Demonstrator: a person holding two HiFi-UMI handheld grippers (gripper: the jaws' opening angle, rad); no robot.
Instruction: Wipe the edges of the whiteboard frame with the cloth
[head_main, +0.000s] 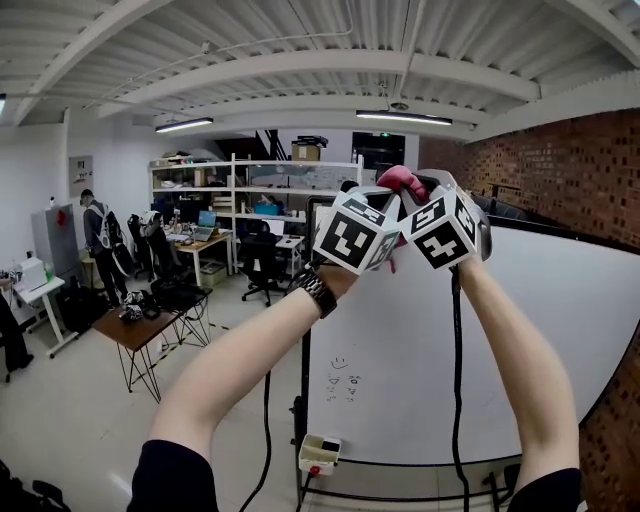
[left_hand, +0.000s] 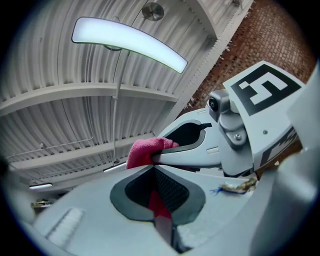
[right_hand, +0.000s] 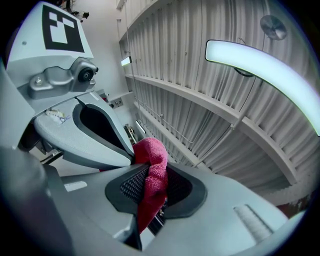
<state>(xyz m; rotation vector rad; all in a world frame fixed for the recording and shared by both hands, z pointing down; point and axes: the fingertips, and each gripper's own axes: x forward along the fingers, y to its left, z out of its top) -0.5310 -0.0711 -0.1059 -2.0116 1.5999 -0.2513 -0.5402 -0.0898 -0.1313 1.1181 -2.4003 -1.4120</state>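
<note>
Big whiteboard (head_main: 480, 340) fills the right side, and up near its top edge the left gripper (left_hand: 151, 171) and right gripper (right_hand: 146, 172) are both pinched tight on the same bunched pink cloth (head_main: 403, 181).

Bright, even light comes from the ceiling lamps (head_main: 402, 117) above me. One lamp blows out white in both gripper views. Wide-angle bending curves the ceiling beams (head_main: 300, 65), corners go black, and the nearest parts look soft.

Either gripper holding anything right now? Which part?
Both: left gripper and right gripper are each shut on a fold of the red cloth, bunched between them. Which edge, can't tell.
</note>
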